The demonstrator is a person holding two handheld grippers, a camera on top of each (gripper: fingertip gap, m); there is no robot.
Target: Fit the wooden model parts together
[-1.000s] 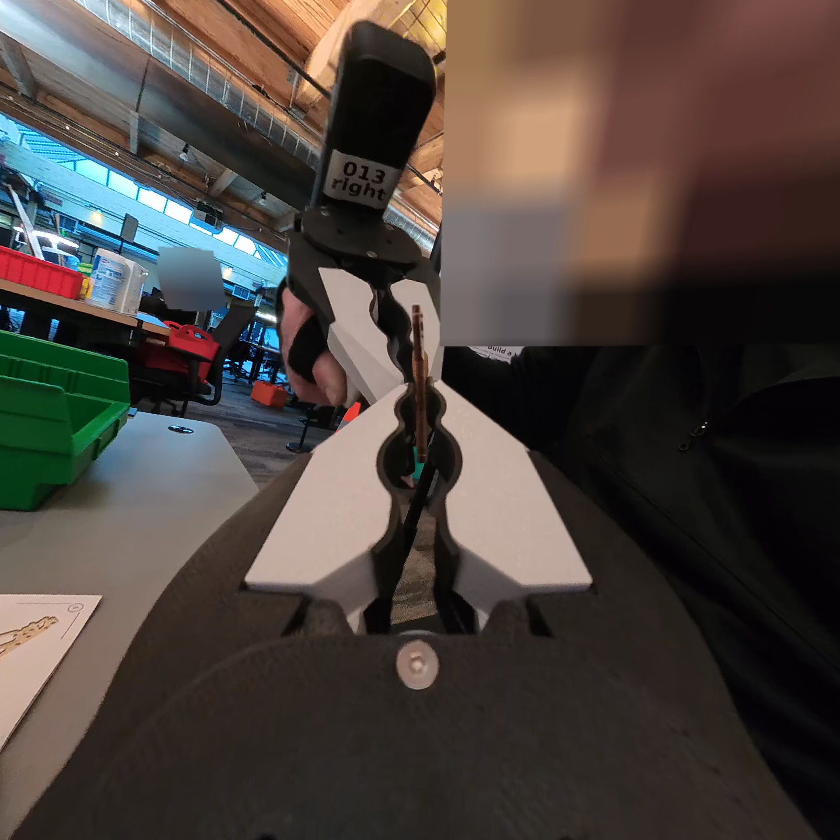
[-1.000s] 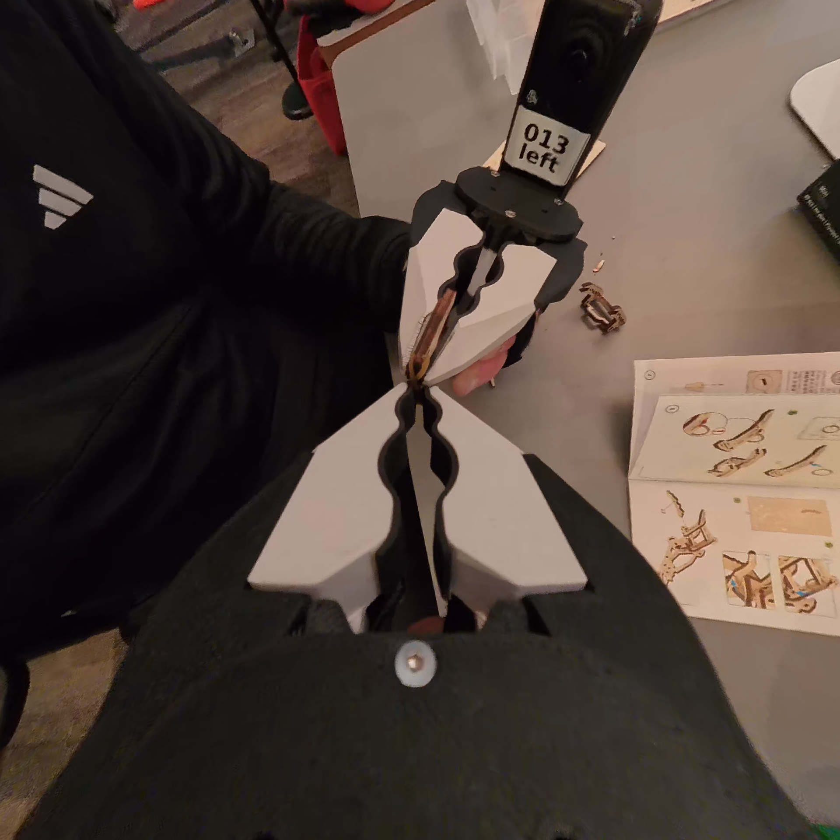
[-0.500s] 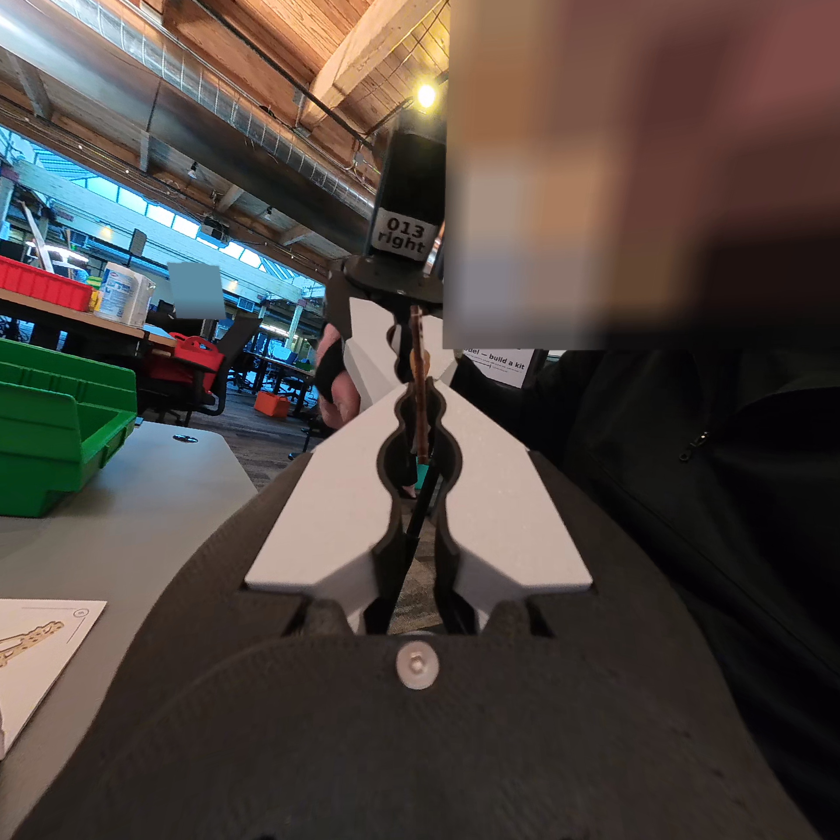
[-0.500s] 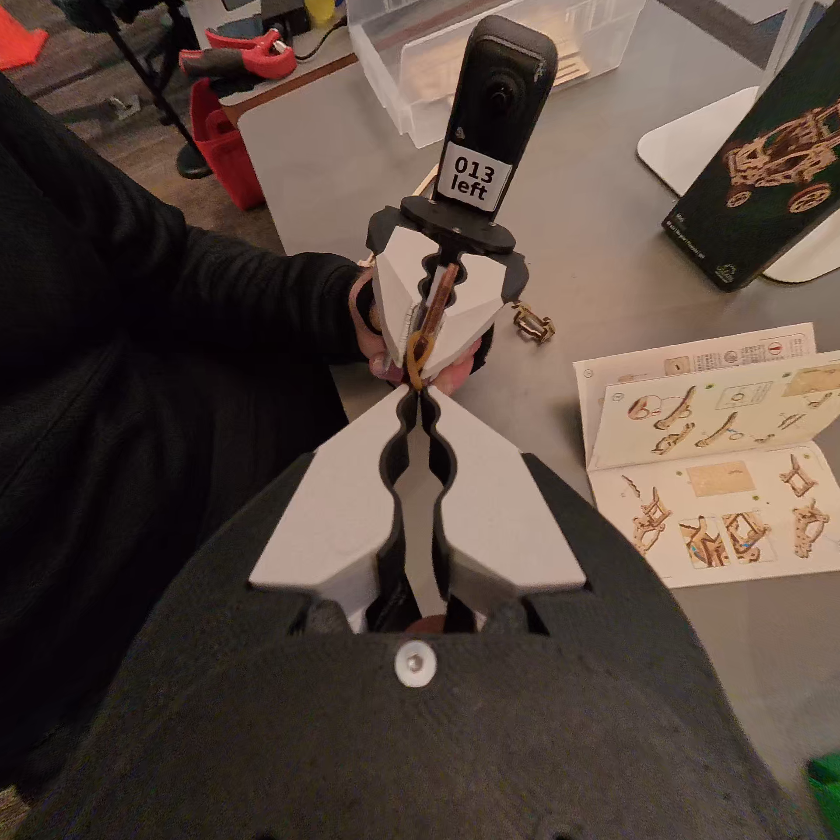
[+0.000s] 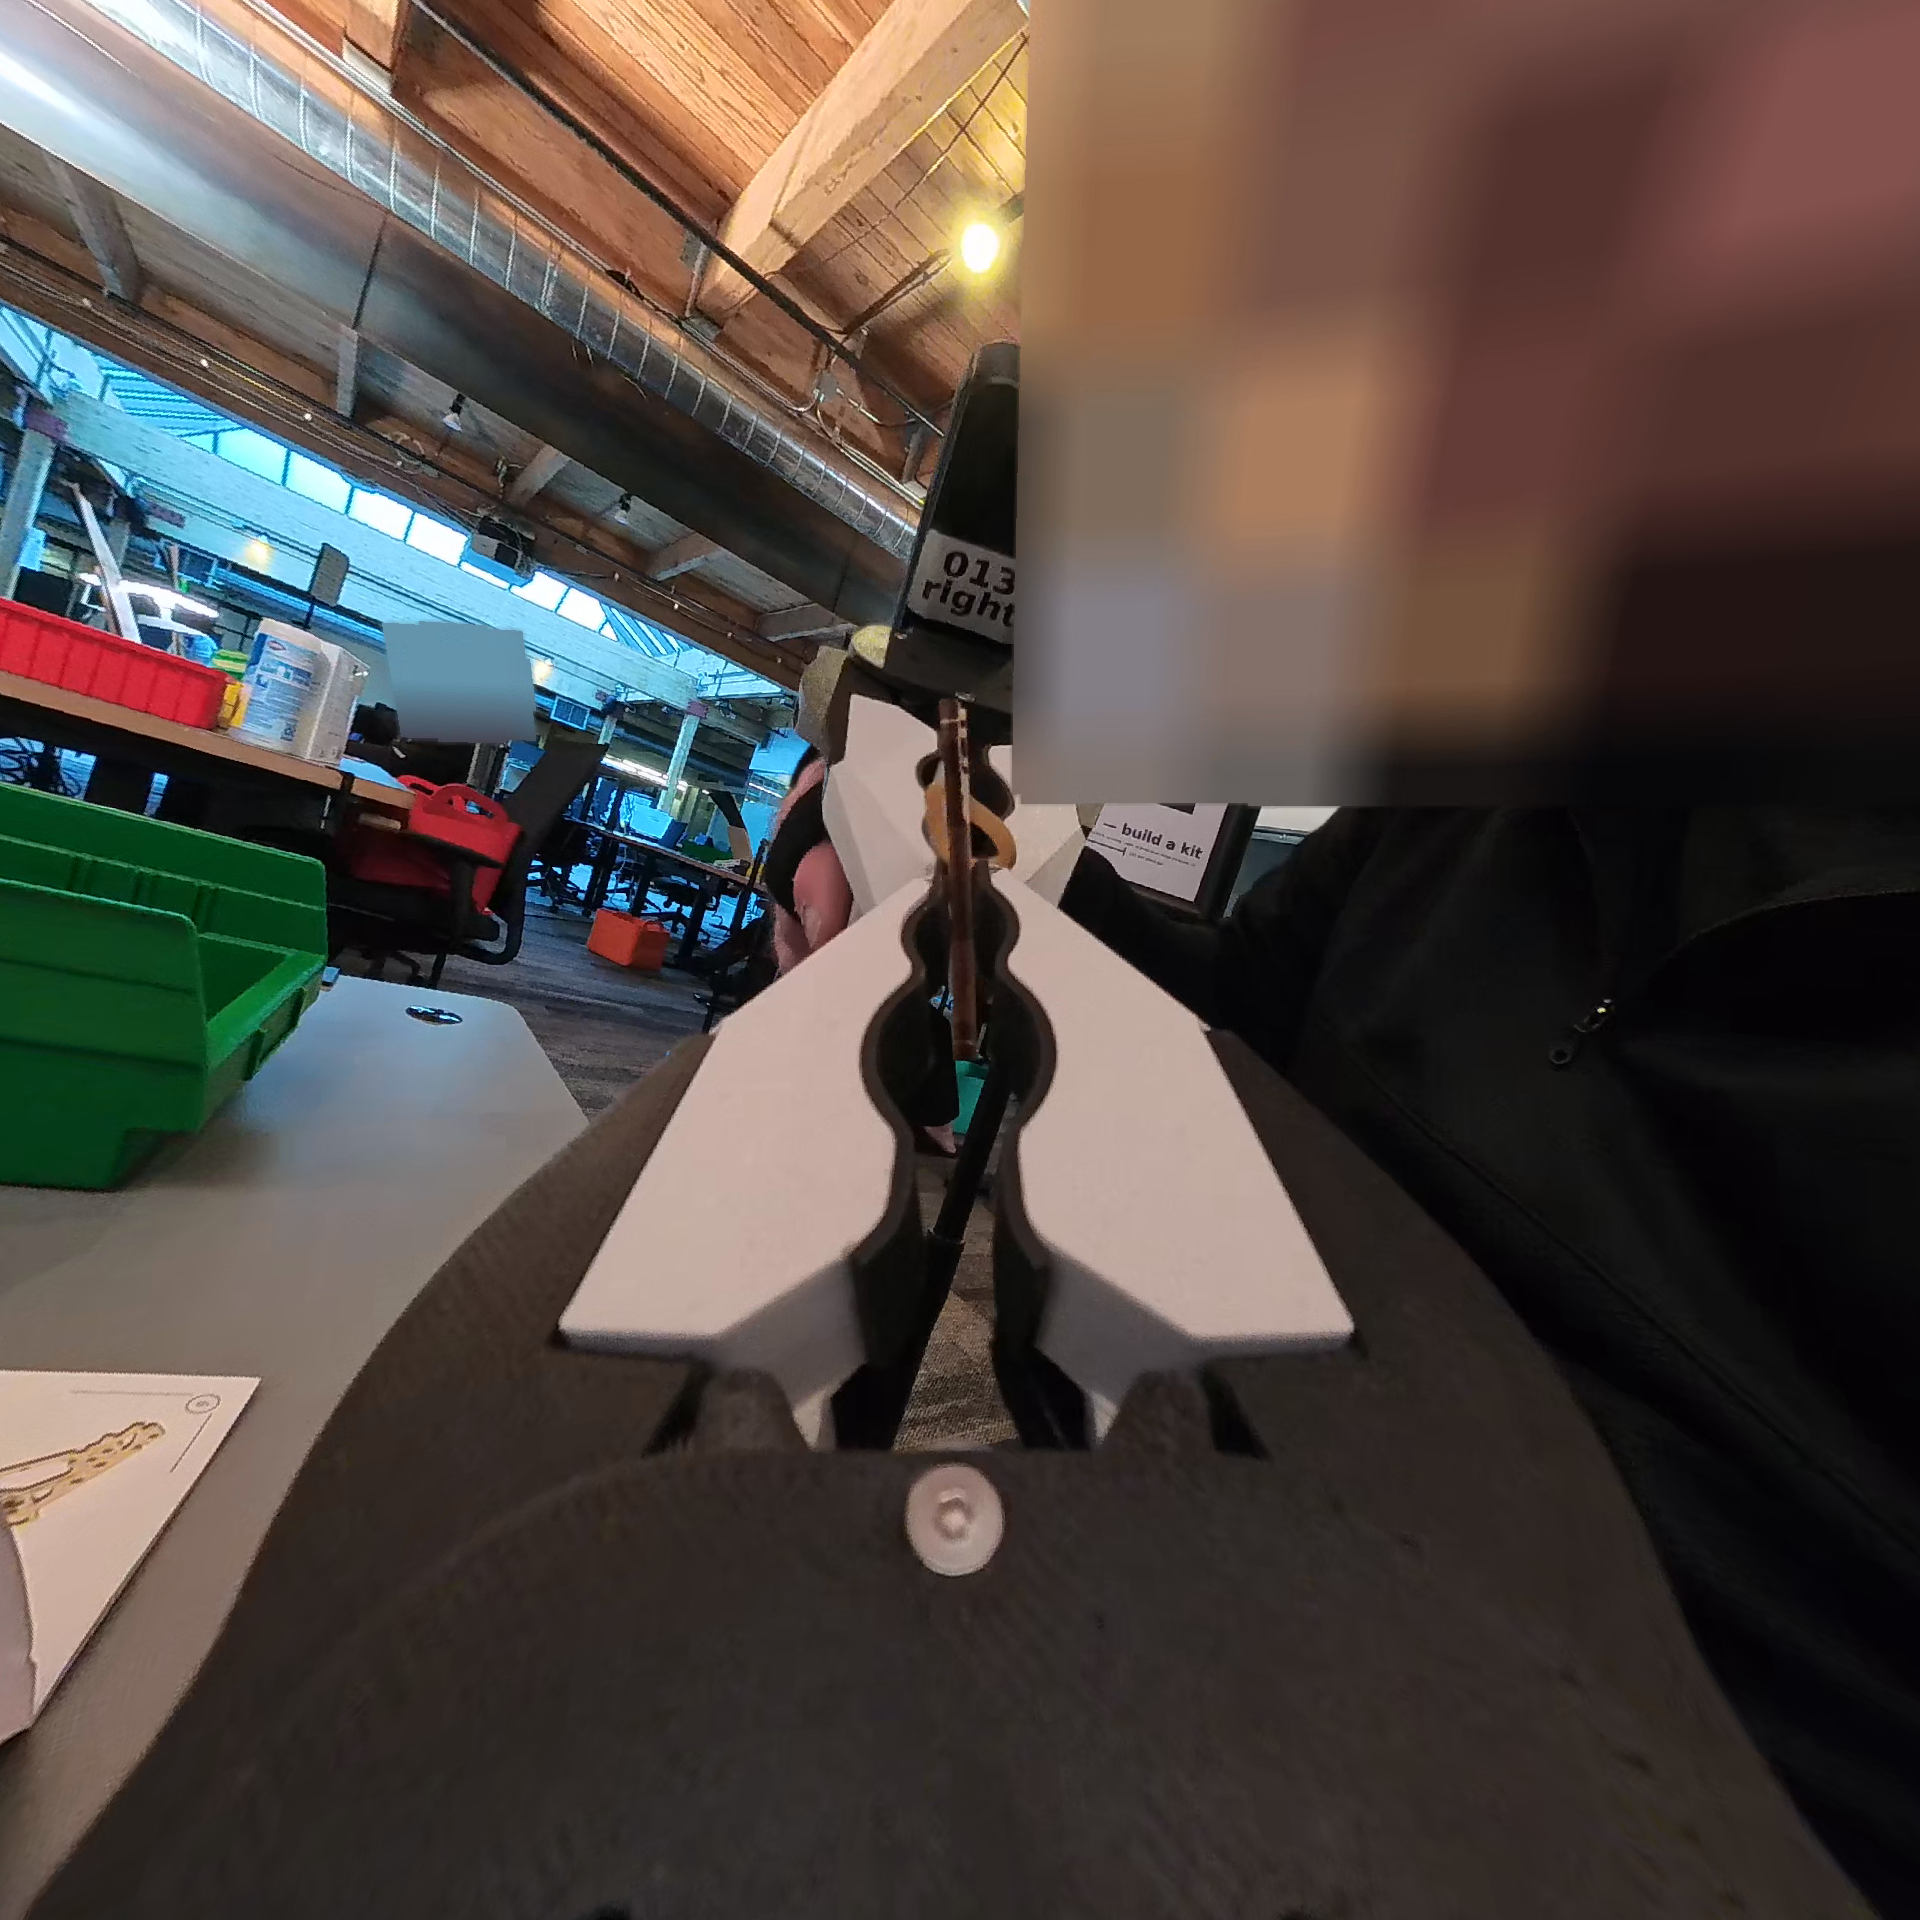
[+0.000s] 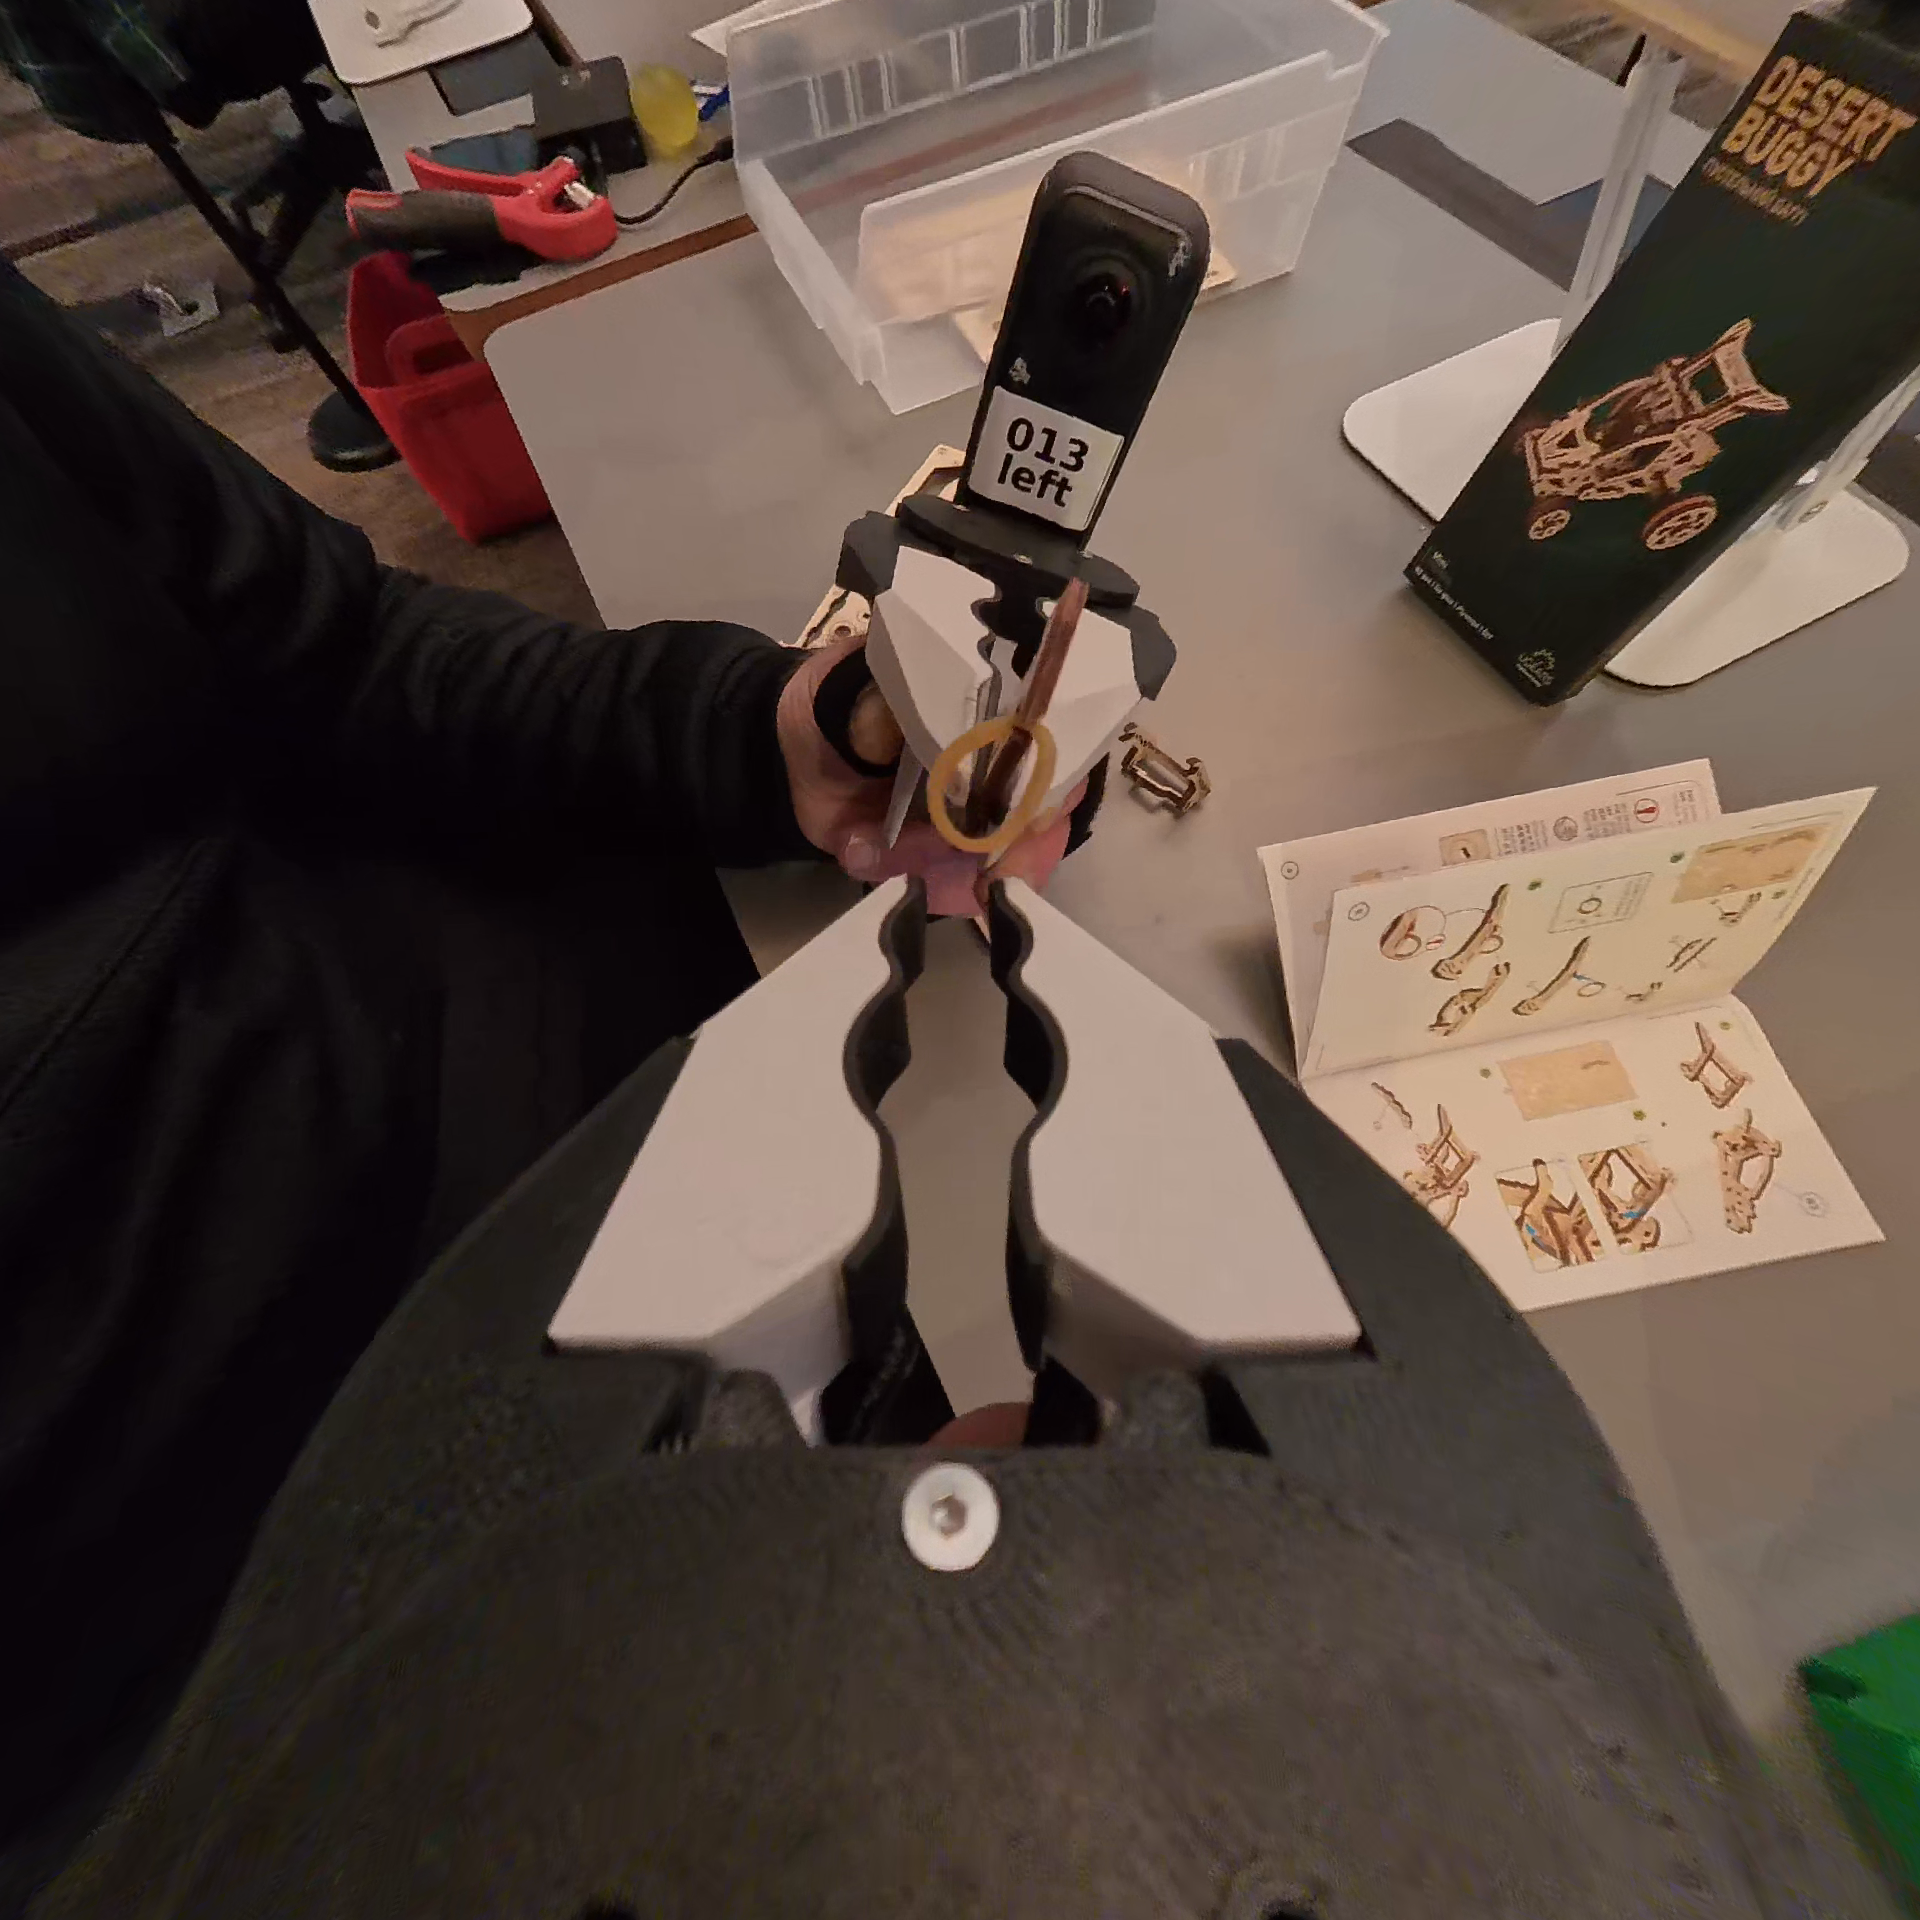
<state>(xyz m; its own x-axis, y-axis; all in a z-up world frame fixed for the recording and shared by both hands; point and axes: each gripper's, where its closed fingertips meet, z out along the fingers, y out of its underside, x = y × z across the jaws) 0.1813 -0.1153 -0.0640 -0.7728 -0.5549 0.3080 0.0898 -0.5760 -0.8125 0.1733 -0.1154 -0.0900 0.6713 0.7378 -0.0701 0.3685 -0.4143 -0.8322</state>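
Note:
My left gripper [image 5: 961, 896] is shut on a thin brown wooden part [image 5: 963, 935], which I see edge-on and upright between the pads. A yellow rubber band [image 5: 1000, 840] hangs as a loose loop around that part just beyond my fingertips. The right wrist view shows the same: the left gripper [image 6: 987, 821] clamps the wooden part [image 6: 1044, 675], with the rubber band [image 6: 940, 805] looped on it. My right gripper [image 6: 948, 899] is open a little and empty, with its tips just short of the band and not touching it.
An open instruction booklet [image 6: 1558, 1039] lies on the grey table [image 6: 727, 416]. A small wooden sub-assembly [image 6: 1164, 774] lies behind the left gripper. A dark kit box [image 6: 1683, 364] and a clear bin [image 6: 1039, 156] stand farther back. A green bin [image 5: 125, 987] is at the left. Left and right tips are no more than a few centimetres apart.
My right gripper was shut on the rubber band at the wooden part's tip. It has opened, let go and drawn back. The band now hangs as a loop on the part.

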